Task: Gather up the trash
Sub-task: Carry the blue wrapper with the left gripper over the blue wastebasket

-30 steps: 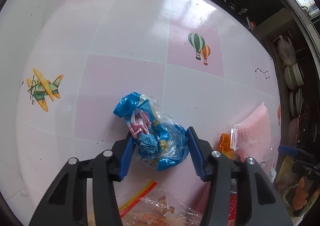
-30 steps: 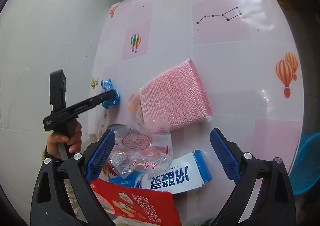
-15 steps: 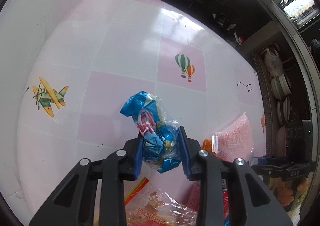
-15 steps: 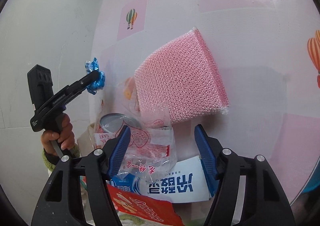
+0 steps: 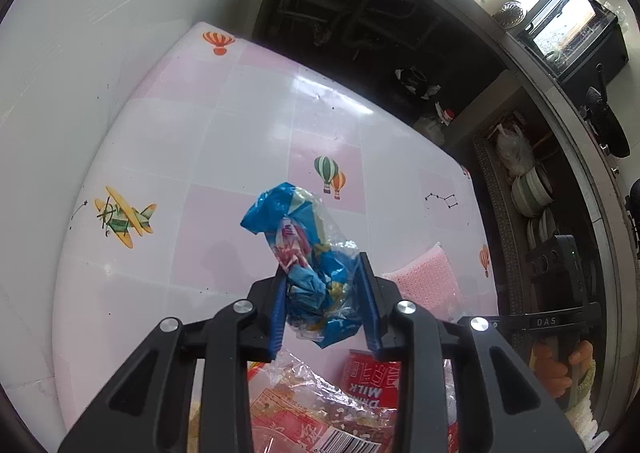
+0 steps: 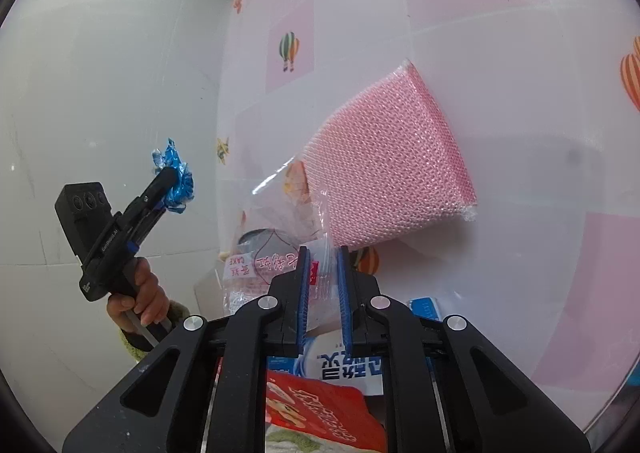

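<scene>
The left gripper (image 5: 323, 305) has its jaws closed on a crumpled blue wrapper (image 5: 308, 257), which sits squeezed between the two blue pads with its lower bulk in the grip and its twisted end sticking out past the tips. The wrapper's long axis runs forward and a little to the left along the fingers, and in the right wrist view the same bundle (image 6: 174, 177) shows held up in the air, clear of the counter (image 5: 224, 141). The right gripper (image 6: 322, 295) has its jaws drawn close together on the edge of a clear plastic bag (image 6: 276, 269) with red print; the thin film passes between the pads, and most of the bag lies to the left of and ahead of them on the counter. Just beyond the bag lies a pink mesh sponge pack (image 6: 390, 165), its long axis slanting from the near left to the far right. Below the right jaws lie a blue-and-white carton (image 6: 348, 367) and a red packet (image 6: 320, 405), overlapping. Beneath the left jaws are a red milk carton (image 5: 370, 379) and a printed clear packet (image 5: 304, 401). The counter's left side meets a white wall (image 5: 100, 33); the far checked surface shows bare cloth around the balloon print (image 5: 330, 175).
</scene>
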Available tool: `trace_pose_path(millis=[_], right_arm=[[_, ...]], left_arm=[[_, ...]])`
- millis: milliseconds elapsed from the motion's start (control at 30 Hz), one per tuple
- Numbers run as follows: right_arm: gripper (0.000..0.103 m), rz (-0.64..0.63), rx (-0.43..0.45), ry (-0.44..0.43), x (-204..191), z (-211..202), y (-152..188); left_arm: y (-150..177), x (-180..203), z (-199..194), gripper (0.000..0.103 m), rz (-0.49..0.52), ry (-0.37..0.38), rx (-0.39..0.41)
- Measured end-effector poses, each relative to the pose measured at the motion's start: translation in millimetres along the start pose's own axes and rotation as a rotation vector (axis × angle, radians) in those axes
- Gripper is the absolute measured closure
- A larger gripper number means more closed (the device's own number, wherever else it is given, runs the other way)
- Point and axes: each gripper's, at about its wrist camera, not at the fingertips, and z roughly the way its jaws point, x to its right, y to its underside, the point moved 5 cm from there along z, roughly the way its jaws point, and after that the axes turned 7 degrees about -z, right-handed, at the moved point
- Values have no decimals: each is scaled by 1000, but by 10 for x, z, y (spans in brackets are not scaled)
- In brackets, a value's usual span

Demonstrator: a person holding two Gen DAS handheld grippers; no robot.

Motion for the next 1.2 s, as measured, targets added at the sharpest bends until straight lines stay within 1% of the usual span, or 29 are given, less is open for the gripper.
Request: trace_pose_path(millis=[167, 300, 467, 567, 667, 700, 767, 800, 900, 933, 967, 1000, 1033, 1100, 1200], right_arm=[[92, -18, 74, -27, -127, -239, -34], [92, -27, 151, -42, -216, -583, 41], [92, -20, 292, -47, -141, -1244, 405], [92, 27, 412, -24, 60, -1681, 786], [92, 109, 535, 4, 369, -2080, 1294], [92, 153, 586, 23, 521, -2216, 1522], [92, 235, 660, 45, 793, -2447, 1899], [92, 293, 703, 52, 968, -2529, 2151], [92, 436, 797, 93, 1380, -2612, 2733], [92, 498, 831, 115, 1549, -2628, 2970], [92, 542, 850, 131, 1672, -2611, 3119], [92, 601, 876, 151, 1829, -2603, 3316], [92, 646, 894, 154, 1953, -2600, 3444], [92, 736, 923, 152, 2207, -2518, 3690], [91, 827, 936, 195, 2517, -2407, 3861]], left_arm=[[17, 165, -301, 73, 25, 46, 57], [101, 417, -531, 73, 66, 94, 86], [308, 881, -781, 73, 154, 166, 96], [494, 1243, -864, 73, 224, 219, 78], [776, 1693, -856, 73, 321, 273, 35], [878, 1837, -828, 73, 352, 289, 14], [1109, 2155, -734, 73, 416, 324, -43], [1231, 2317, -680, 73, 449, 338, -70], [1588, 2816, -448, 73, 550, 357, -148], [1733, 3007, -336, 73, 583, 364, -185], [1852, 3164, -224, 73, 607, 365, -220], [1997, 3335, -91, 73, 636, 362, -262], [2141, 3484, 33, 73, 667, 356, -298], [2462, 3804, 328, 73, 733, 317, -360], [2917, 4206, 786, 73, 851, 235, -421]])
